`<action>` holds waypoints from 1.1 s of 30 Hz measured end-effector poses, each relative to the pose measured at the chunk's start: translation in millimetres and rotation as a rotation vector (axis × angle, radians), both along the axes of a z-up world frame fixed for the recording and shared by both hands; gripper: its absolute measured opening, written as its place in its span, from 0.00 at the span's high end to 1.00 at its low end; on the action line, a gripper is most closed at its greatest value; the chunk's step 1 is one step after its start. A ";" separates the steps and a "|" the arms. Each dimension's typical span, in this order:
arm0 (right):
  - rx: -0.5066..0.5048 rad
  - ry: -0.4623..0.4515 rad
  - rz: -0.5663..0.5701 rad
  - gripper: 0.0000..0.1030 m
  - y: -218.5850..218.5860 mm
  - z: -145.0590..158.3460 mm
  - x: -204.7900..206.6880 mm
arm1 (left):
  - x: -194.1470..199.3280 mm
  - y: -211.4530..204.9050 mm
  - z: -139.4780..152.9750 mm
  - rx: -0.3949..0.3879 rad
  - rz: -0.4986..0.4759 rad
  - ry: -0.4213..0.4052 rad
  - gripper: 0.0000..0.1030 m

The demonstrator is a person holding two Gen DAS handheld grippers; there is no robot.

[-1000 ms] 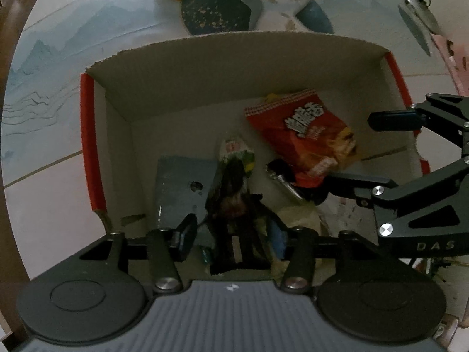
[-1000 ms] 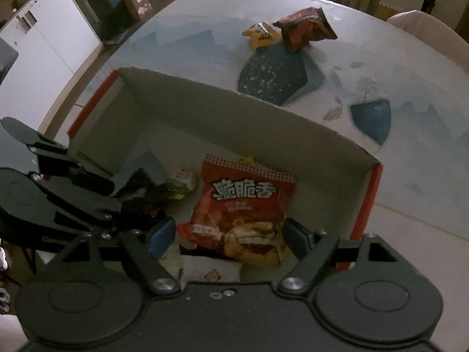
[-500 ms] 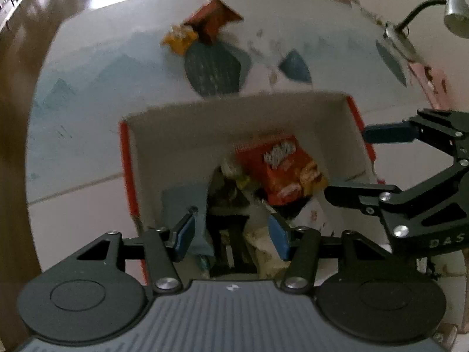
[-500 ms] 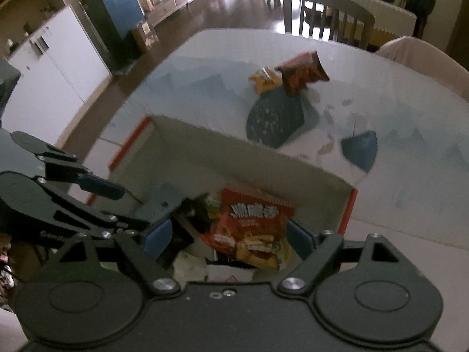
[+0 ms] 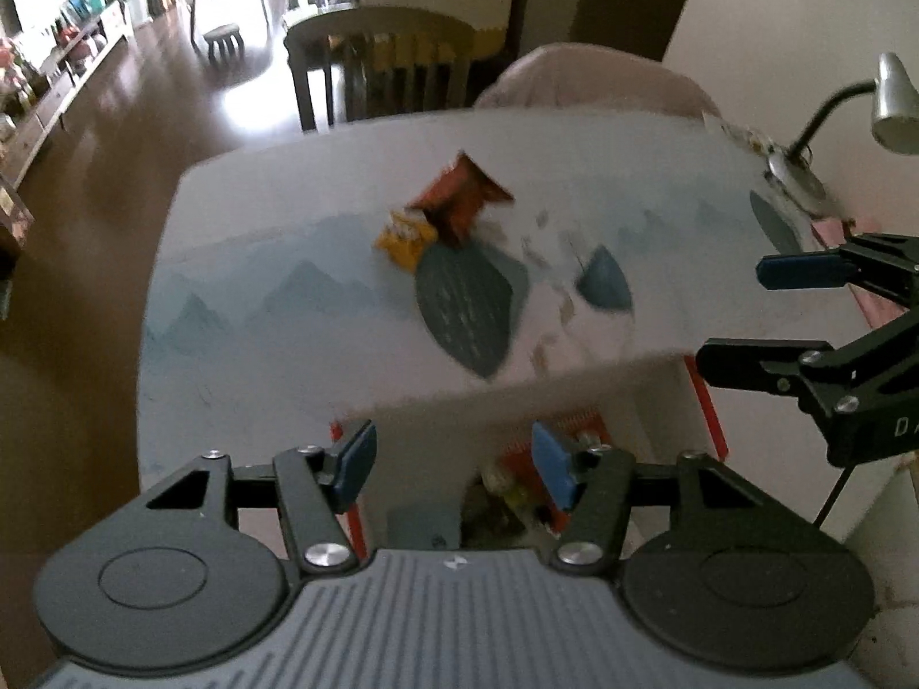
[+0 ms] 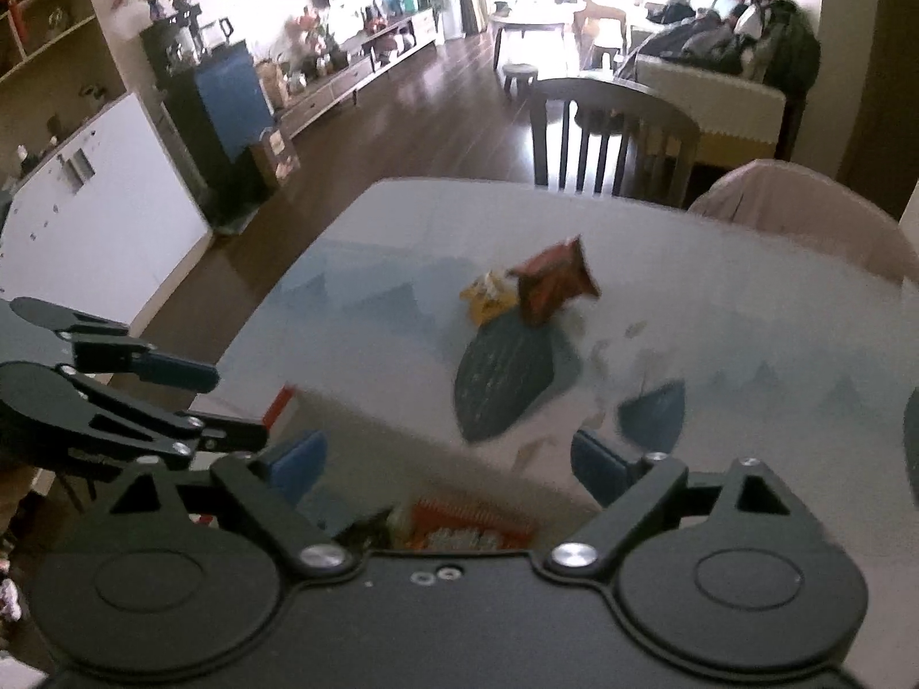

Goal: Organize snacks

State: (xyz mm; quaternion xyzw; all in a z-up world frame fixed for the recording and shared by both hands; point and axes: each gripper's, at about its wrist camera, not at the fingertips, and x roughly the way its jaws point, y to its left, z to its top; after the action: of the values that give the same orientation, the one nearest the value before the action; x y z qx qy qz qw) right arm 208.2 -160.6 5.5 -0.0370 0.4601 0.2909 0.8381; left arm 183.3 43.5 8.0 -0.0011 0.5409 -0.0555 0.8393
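Note:
A cardboard box with red edges (image 5: 707, 413) (image 6: 280, 403) sits at the near side of the patterned table (image 5: 258, 344). Inside it lies a red snack bag (image 5: 574, 430) (image 6: 471, 528) among other packets, mostly hidden by the gripper bodies. Farther out on the table lie a red-brown bag (image 5: 459, 201) (image 6: 551, 281) and a small yellow bag (image 5: 405, 241) (image 6: 485, 298), touching each other. My left gripper (image 5: 454, 459) (image 6: 230, 405) hangs above the box, its jaws opening and nothing between them. Beside it my right gripper (image 6: 448, 459) (image 5: 741, 313) is also opening wide and holds nothing.
A wooden chair (image 5: 379, 66) and a cloth-covered chair (image 5: 597, 80) stand at the table's far side. A desk lamp (image 5: 890, 103) stands at the far right corner. To the left of the table is wood floor (image 6: 402, 109).
Both grippers rose out of the box and tilted up toward the far table. The dark packet between the left pads stayed in the box. Both pairs of jaws stand wider.

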 end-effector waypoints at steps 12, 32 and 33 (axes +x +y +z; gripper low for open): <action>0.027 -0.054 -0.037 0.03 -1.0 7.7 88.3 | 80.0 8.0 8.7 0.049 0.046 -0.108 0.21; -0.074 0.079 0.014 0.02 45.3 -105.5 237.4 | 218.7 3.6 -110.7 0.072 -0.072 0.055 0.21; -0.078 0.091 0.016 0.02 47.6 -111.8 242.2 | 223.5 3.8 -118.9 0.076 -0.075 0.069 0.21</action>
State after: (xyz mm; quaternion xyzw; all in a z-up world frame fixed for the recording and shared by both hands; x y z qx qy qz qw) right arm 450.4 -112.9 -106.2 -0.0599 0.5085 0.2807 0.8118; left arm 406.8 47.3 -110.9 0.0491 0.5708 -0.0663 0.8169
